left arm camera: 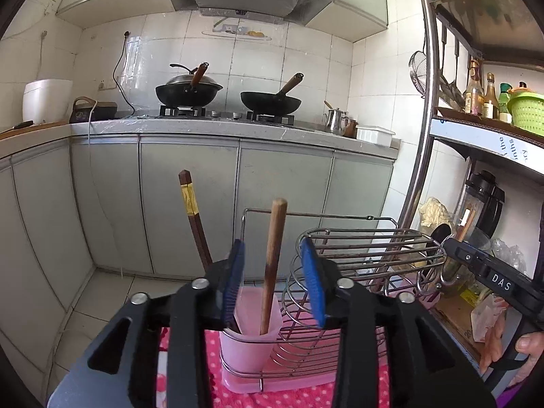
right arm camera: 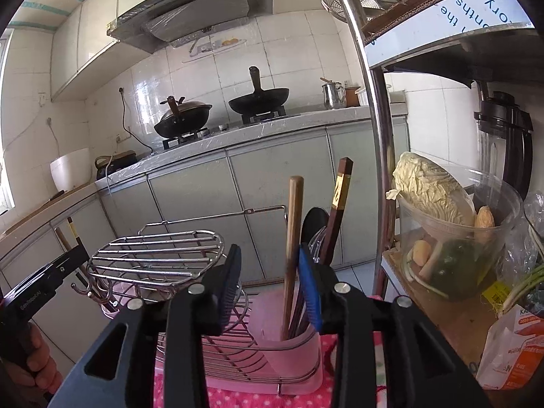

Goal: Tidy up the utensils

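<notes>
Left cup: I see a pink cup (left arm camera: 250,336) at the left end of the wire drying rack (left arm camera: 319,234), which sits on a pink tray over a red dotted cloth (left arm camera: 292,396). A light wooden stick (left arm camera: 273,265) and a dark chopstick with a yellow band (left arm camera: 193,217) stand upright in it.

Left gripper: my left gripper (left arm camera: 273,282) is spread, blue pads either side of the wooden stick without pressing it; I hold nothing there.

Right cup: at the rack's right end a second pink cup (right arm camera: 289,333) holds another wooden stick (right arm camera: 292,255), a dark banded chopstick (right arm camera: 336,214) and what looks like a black spoon (right arm camera: 312,224).

Right gripper: my right gripper (right arm camera: 268,285) is also parted. The stick stands just beside the right pad; I cannot tell if it touches.

Progress: I judge both sticks delivered, each resting in its cup.

Risk, left: pulling back crooked could hook a pad on the stick and tip the light cup.

Risk, right: the same, and worse, since the stick leans so near the pad; a sideways drift would drag it out or knock the crowded utensils.
</notes>
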Motion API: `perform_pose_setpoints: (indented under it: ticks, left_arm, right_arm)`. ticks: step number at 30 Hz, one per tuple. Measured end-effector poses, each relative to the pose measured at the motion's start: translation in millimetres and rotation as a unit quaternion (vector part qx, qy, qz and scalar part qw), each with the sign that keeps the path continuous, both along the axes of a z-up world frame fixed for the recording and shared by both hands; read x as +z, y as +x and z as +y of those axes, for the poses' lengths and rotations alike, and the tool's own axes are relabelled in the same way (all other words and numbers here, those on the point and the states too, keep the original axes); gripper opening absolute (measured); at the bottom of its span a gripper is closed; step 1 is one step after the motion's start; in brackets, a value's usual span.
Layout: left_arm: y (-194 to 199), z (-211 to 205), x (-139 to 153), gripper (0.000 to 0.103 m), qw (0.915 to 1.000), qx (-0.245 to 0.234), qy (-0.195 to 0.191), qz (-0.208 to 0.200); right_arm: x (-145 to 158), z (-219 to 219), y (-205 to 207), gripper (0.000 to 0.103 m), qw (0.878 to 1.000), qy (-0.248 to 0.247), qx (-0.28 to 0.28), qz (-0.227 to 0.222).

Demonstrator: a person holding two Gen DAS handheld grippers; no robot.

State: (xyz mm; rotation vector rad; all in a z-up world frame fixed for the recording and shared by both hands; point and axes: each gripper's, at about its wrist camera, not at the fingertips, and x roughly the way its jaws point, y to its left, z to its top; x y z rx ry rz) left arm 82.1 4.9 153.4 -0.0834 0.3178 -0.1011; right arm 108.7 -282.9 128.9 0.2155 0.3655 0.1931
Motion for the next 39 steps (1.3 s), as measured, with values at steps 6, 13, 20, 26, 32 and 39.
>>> perform_pose_setpoints:
  ticks: [6,13,20,26,32,39]
  left_arm:
    - [-15,-2,8,0.046,0.9999,-0.001,0.002,-0.012]
    - [-33,1,13,0.05,0.9999,0.0,-0.004,-0.016]
    - [-59,5,12,0.054,0.9998,0.0,-0.012,-0.013]
    - [-70,0,0,0.054,0.9994,-0.012,-0.025,0.022]
    - [-77,-5,-17,0.054,0.9969,-0.014,-0.043,0.065]
    - [-83,-9,-37,0.054,0.9942,0.002,-0.037,0.101]
  right_arm:
    - [7,-2,-14,0.04,1.0,-0.002,-0.005,0.002]
    - [12,-8,-38,0.042,1.0,0.005,-0.023,-0.004]
    - [12,-12,-63,0.043,0.999,0.017,-0.029,0.003]
    - [-1,1,-82,0.043,0.999,0.019,-0.005,0.03]
    - [-20,21,-98,0.043,0.998,0.008,0.009,0.054]
    - [-34,33,-112,0.061,0.998,-0.006,0.004,0.069]
